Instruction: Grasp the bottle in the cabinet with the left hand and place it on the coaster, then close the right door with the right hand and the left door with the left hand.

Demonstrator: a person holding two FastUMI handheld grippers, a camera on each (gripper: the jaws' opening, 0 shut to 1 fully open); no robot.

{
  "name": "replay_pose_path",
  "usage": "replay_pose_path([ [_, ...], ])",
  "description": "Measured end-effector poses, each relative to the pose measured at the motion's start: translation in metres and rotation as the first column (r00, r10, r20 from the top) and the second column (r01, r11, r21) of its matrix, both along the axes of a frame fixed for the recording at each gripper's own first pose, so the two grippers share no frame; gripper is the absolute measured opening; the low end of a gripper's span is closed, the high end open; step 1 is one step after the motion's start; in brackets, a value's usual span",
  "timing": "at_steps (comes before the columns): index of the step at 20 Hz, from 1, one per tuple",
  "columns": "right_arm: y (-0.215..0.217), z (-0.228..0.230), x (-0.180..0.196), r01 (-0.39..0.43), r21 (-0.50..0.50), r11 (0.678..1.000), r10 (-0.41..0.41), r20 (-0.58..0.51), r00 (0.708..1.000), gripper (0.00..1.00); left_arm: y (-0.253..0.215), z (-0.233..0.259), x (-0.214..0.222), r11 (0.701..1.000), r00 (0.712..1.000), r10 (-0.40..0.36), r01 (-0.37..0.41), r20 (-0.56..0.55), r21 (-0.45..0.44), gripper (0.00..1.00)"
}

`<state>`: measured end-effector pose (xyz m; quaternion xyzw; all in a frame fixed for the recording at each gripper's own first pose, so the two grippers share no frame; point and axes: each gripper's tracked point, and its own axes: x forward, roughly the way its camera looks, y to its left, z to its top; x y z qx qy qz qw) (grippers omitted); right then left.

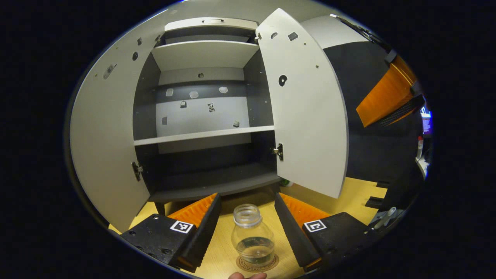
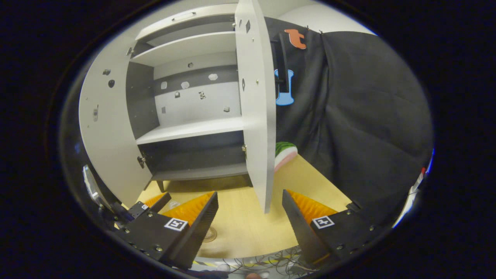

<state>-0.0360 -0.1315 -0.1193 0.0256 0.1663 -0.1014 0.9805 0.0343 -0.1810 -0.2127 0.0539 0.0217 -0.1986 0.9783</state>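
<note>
A clear, capless bottle [image 1: 252, 236] stands upright on a round coaster [image 1: 257, 264] on the wooden table. My left gripper [image 1: 247, 195] is open around it, one finger on each side with a gap to the glass. The grey cabinet [image 1: 201, 133] stands behind with both doors swung out: left door [image 1: 104, 147], right door [image 1: 310, 116]. Its shelves hold nothing. In the right gripper view my right gripper [image 2: 250, 193] is open and empty, just short of the right door's [image 2: 255, 108] lower edge. The left gripper [image 2: 149, 207] and a bit of coaster [image 2: 211, 234] show at lower left.
A watermelon-patterned object [image 2: 285, 153] lies on the table [image 2: 248, 224] behind the right door. An orange and black piece [image 1: 387, 97] hangs at the right of the left gripper view. Cables [image 2: 252, 263] lie along the table's near edge. A fingertip [image 1: 248, 276] shows at the bottom.
</note>
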Motion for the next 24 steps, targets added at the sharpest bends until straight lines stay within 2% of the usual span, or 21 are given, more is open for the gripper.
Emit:
replay_pose_path([
  [6, -0.026, 0.044, 0.012, -0.039, 0.022, 0.999, 0.036, 0.115, 0.993, 1.0, -0.002, 0.073, 0.003, 0.998, 0.997, 0.056, -0.054, 0.06, -0.044, 0.88],
  [12, -0.075, 0.107, 0.031, -0.082, 0.028, 0.996, 0.073, 0.254, 0.964, 1.0, 0.014, 0.137, 0.001, 0.987, 0.982, 0.154, -0.149, 0.111, -0.055, 0.88],
  [17, -0.107, 0.148, 0.063, -0.146, 0.066, 0.987, 0.116, 0.327, 0.938, 1.0, 0.041, 0.152, -0.007, 0.962, 0.957, 0.273, -0.27, 0.096, -0.041, 0.9],
  [19, -0.102, 0.151, 0.078, -0.192, 0.068, 0.979, 0.16, 0.33, 0.93, 0.97, 0.05, 0.153, -0.011, 0.951, 0.948, 0.309, -0.307, 0.078, -0.035, 0.9],
  [21, -0.099, 0.157, 0.089, -0.227, 0.051, 0.973, 0.197, 0.34, 0.92, 1.0, 0.061, 0.157, -0.015, 0.94, 0.937, 0.341, -0.34, 0.073, -0.025, 0.9],
  [24, -0.096, 0.159, 0.096, -0.247, 0.021, 0.969, 0.226, 0.337, 0.914, 0.99, 0.077, 0.164, -0.024, 0.925, 0.921, 0.38, -0.38, 0.08, -0.017, 0.9],
])
